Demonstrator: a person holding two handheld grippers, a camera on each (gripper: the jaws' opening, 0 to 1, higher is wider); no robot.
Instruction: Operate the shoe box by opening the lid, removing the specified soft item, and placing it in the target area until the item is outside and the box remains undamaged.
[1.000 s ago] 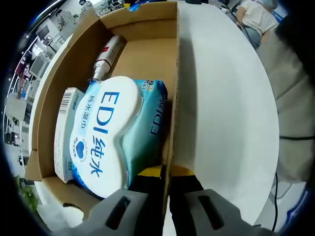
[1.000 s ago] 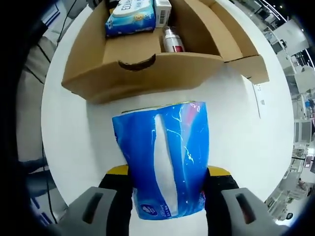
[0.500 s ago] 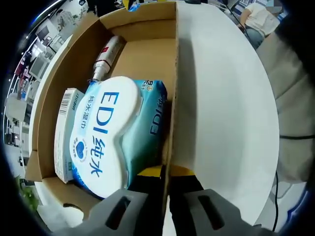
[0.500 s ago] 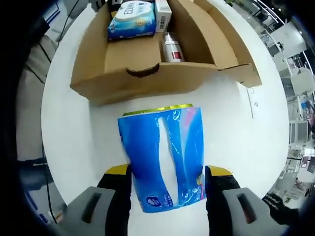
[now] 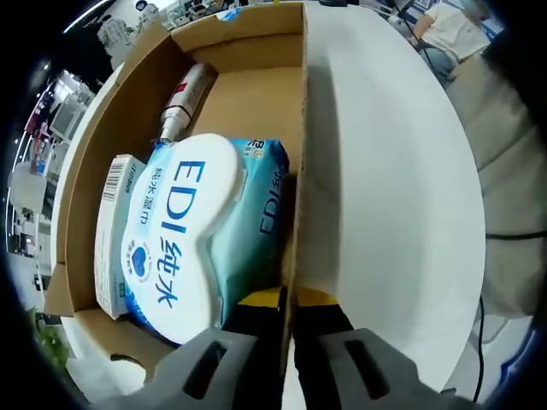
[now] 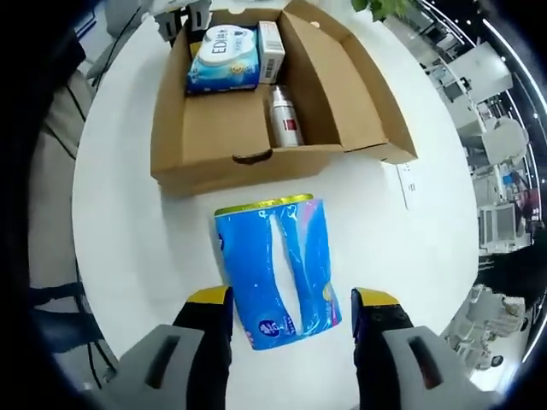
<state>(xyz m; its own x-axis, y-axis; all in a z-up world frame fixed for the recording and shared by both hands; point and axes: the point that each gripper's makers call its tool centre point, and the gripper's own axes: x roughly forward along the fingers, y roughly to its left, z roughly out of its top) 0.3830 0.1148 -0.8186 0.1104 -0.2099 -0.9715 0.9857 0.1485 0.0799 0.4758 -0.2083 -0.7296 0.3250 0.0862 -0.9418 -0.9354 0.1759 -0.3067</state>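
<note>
Left gripper view: left gripper [image 5: 286, 301] pinched shut on the shoe box [image 5: 301, 154] side wall, one jaw inside, one outside.
Inside, left to right: small white carton [image 5: 113, 224], EDI wipes pack [image 5: 192, 231], bottle [image 5: 184, 98] further back. Right gripper view: open box on white table [image 6: 128, 222]; blue tissue pack [image 6: 280, 272] lies outside just in front of it, between the spread jaws of right gripper [image 6: 291, 312]; contact with the jaws unclear.

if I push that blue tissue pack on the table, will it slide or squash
The blue tissue pack looks soft, its glossy film wrinkled, so it would probably dent where pushed. Lying flat on the smooth white table, it would likely slide rather than roll, and seems light.
</note>
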